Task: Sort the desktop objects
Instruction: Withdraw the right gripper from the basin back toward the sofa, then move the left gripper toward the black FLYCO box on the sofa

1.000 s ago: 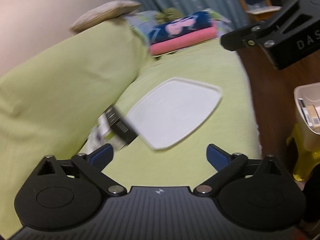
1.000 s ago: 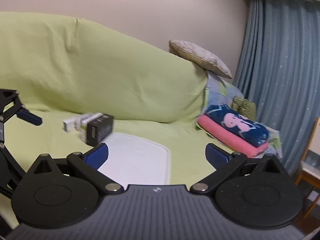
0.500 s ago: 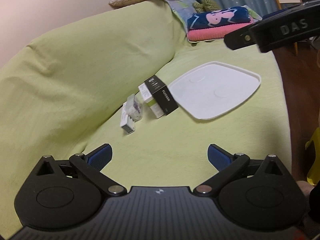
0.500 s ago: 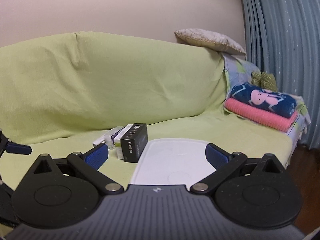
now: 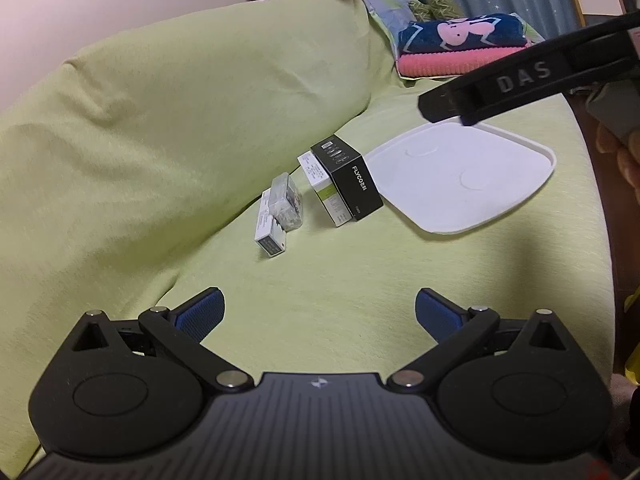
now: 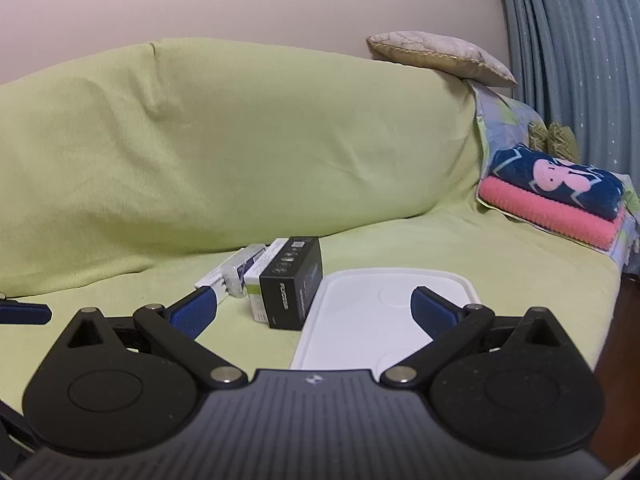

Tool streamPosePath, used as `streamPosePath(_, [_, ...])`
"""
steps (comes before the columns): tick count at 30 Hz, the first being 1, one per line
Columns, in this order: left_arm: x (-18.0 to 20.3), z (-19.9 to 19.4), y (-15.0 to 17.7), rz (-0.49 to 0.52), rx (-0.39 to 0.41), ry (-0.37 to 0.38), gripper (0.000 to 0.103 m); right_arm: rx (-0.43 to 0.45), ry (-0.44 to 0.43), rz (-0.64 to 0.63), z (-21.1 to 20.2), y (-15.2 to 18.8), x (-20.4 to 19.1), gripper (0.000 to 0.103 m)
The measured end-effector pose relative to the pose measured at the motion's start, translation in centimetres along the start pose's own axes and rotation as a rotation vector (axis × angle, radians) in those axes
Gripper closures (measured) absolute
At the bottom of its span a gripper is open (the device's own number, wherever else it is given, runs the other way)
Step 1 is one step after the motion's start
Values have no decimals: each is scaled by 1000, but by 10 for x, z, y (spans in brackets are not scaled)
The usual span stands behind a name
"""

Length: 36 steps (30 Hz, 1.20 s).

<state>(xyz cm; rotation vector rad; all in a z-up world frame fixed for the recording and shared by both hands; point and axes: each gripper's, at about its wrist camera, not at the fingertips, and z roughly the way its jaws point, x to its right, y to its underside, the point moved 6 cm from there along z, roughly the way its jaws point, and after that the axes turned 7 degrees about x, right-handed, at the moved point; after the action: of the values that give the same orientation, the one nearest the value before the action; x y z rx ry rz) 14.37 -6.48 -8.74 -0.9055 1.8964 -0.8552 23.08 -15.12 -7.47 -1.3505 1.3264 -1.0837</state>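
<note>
On the green-covered sofa seat lies a white tray [image 5: 520,148] [image 6: 448,280], bare. Left of it stand a black box [image 5: 348,178] [image 6: 292,284] and a white-and-green box [image 5: 322,190] [image 6: 260,276] side by side. Further left lie a clear plastic packet [image 5: 286,202] [image 6: 236,274] and a small white box [image 5: 268,232] [image 6: 210,278]. My left gripper [image 5: 320,312] is open, hovering short of the boxes. My right gripper [image 6: 314,306] is open above the near tray edge; in the left wrist view its black arm crosses above the tray.
Folded pink and navy towels [image 6: 552,196] [image 5: 460,46] sit at the sofa's right end. A beige cushion [image 6: 440,56] rests on the backrest top. Blue curtains [image 6: 580,40] hang at right. A person's hand [image 5: 624,156] shows at the right edge.
Both views have swung and steadied: the boxes and tray now sit centred ahead of each gripper. The left gripper has drawn back, bringing all the boxes into sight. Both stay open.
</note>
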Motion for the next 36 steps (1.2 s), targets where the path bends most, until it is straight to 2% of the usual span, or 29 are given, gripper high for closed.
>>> streamPosePath(8, [1,19,-4,-12,8,5,1,-2,-8,-4,30,-6,-3,1])
streamPosePath(13, [7,35,-12,-15,46,22,1,-8,-8,-9,42,-5,-1,1])
streamPosePath(19, [17,59,-22,-38,82,47,1,-18,-9,5,58,-9,8,1])
streamPosePath(24, [23,85,-27,-51,78,66,3,-32,-4,26,69,-8,17,1])
streamPosePath(33, [23,123,-39,-76,74,76,11,-51,1,56,89,-7,26,1])
streamPosePath(36, [21,132,-43,-84,74,80,18,-51,11,56,94,-7,31,1])
